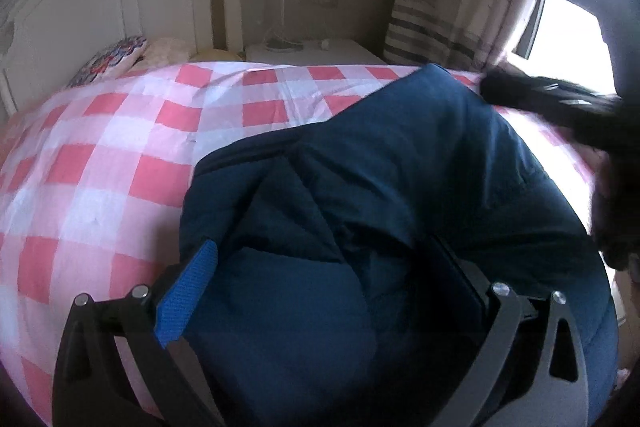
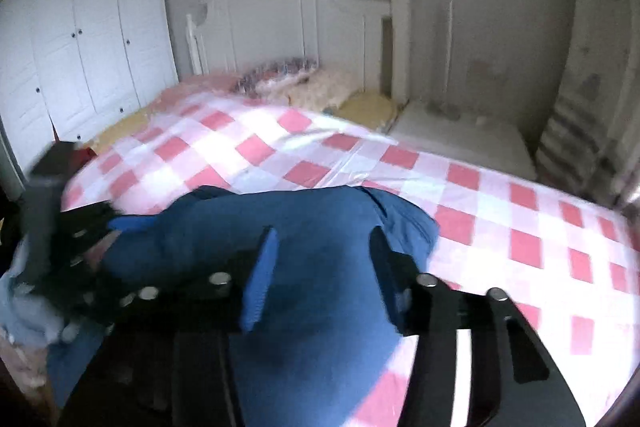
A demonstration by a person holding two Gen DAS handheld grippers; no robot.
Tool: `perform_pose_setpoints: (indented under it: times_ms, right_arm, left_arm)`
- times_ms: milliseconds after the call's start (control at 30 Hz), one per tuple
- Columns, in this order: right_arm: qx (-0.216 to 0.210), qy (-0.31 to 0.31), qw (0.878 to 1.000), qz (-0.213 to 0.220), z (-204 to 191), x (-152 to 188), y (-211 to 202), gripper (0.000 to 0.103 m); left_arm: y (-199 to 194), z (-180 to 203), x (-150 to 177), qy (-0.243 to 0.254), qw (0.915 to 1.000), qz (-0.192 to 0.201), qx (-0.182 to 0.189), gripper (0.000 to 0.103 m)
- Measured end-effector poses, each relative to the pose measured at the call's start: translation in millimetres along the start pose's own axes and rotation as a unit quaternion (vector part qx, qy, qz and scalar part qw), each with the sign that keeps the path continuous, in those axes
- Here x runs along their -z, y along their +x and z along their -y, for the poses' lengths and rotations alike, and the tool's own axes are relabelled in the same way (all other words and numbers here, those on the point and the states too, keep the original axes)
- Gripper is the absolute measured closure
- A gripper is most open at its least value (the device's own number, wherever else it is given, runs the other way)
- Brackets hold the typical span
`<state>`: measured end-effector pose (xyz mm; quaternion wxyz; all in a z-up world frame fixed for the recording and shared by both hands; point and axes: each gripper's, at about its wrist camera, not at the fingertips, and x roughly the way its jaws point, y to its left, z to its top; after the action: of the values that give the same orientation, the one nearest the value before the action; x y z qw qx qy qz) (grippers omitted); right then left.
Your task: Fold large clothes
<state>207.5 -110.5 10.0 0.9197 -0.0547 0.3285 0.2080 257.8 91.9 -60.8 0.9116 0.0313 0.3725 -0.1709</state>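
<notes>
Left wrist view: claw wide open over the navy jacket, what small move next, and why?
Probably lower and close the left claw on the bunched navy jacket fold between its fingers: the jaws stand wide apart, gripping nothing, and the jacket lies crumpled on the checked bedspread.

Home bedroom, seemingly: bed, headboard, wardrobe.

Dim, motion-blurred fisheye views (window glare)

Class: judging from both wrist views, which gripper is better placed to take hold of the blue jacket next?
Left. The left gripper hangs wide open right over the jacket, sharp in view; the right gripper looks blurred, its fingers narrower.
</notes>
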Motion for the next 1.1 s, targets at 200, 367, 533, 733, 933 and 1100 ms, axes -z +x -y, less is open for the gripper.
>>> perform_pose_setpoints:
  times_ms: [200,367,533,733,933,1100]
  right_arm:
    - [0.018,-0.079,0.989,-0.121,-21.5,-0.9,76.4,0.062]
    - [0.029,-0.094,0.989,-0.113,-25.0,5.8,72.8,0.062]
    - [0.012,-0.074,0.992,-0.102,-19.0,5.9,75.8,0.062]
    - [-0.037,-0.017,0.995,-0.090,-1.9,5.3,72.3,0.062]
    - [0.007,-0.060,0.993,-0.098,-21.1,0.5,71.8,0.061]
    - [0.014,-0.003,0.999,-0.032,-12.8,-6.3,20.4,0.061]
  left_arm:
    - [3.8,-24.7,5.8,-0.059,0.9982,0.000,0.005,0.002]
    - [-23.5,3.1,-16.3,0.000,0.9967,-0.009,-0.080,0.003]
    - [-48.3,-1.6,-48.6,-0.066,0.9959,0.019,-0.059,0.003]
    - [27.1,-41.1,-16.2,-0.114,0.9877,-0.059,-0.089,0.002]
    - [26.9,-49.5,-10.8,-0.114,0.9878,-0.056,-0.091,0.002]
    - [22.9,-41.5,-6.1,-0.111,0.9885,-0.052,-0.089,0.002]
